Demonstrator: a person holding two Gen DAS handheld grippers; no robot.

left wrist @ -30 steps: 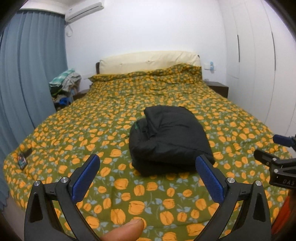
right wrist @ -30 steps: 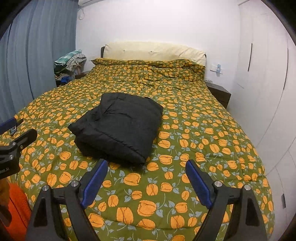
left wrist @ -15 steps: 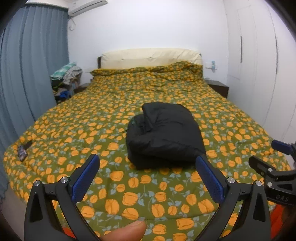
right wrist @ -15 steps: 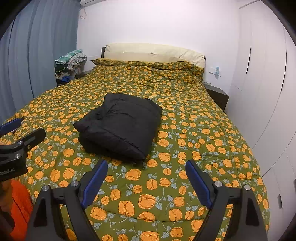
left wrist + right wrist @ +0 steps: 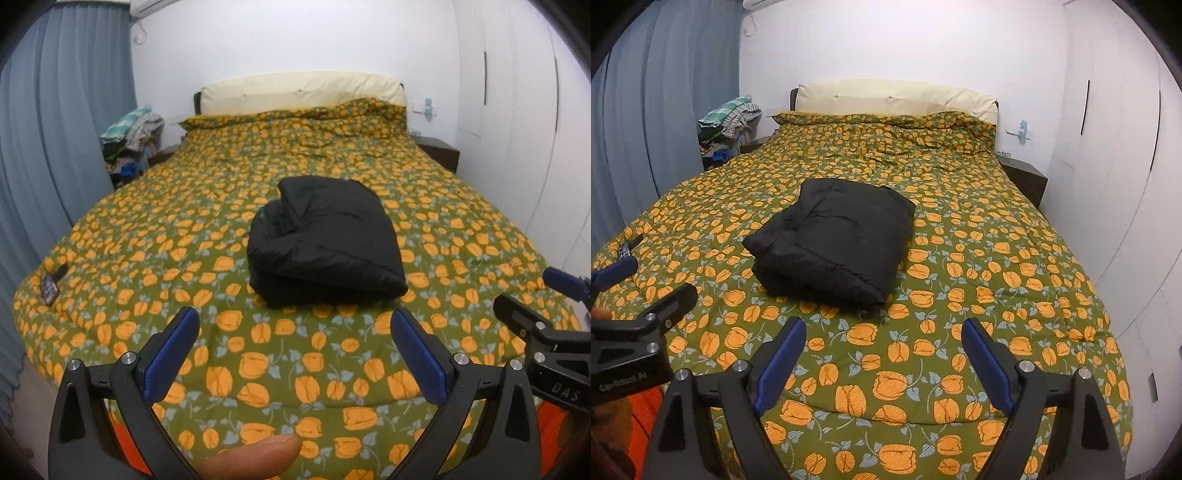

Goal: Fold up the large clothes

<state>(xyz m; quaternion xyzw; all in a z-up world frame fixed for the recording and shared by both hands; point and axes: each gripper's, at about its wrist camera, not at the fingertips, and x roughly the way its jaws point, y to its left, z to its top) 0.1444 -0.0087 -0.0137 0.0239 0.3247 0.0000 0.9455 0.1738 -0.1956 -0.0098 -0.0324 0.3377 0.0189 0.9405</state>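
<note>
Nearest, the left claw (image 5: 295,332) and the right claw (image 5: 882,339) both gape wide and hold nothing above the foot of the bed (image 5: 147,240), beyond them a folded black jacket (image 5: 325,247) lies mid-quilt, and farthest back a cream pillow (image 5: 299,92) leans against the wall.

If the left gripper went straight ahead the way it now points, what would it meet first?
Most likely the folded black jacket, which lies ahead, roughly between the open left gripper fingers. The camera looks slightly downward, so it might touch the floral duvet just short of the jacket first; depth is unclear.
</note>
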